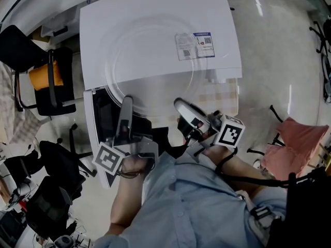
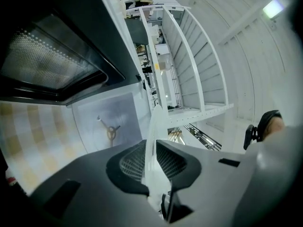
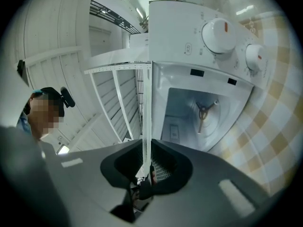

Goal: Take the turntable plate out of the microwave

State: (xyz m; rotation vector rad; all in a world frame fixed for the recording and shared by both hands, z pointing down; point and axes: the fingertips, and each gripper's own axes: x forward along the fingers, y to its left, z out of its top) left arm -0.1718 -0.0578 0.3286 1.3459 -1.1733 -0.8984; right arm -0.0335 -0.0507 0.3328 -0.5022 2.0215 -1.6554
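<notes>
L tool [image 1: 126, 102] & R tool [image 1: 180, 106] are each clamping, jaws nearly together, on the glass turntable plate [image 1: 150, 61] rim, holding it outside the open microwave [image 1: 155, 14], w/ the cavity just ahead.

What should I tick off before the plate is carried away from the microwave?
1. Grip of left gripper on the turntable plate: ok, jaws shut on its rim.
2. Grip of right gripper: ok, shut on the rim.
3. Plate out of the microwave cavity: ok, only the roller support is inside.
4. The microwave door open: ok.
5. Spot to set the plate down: cannot tell.
</notes>
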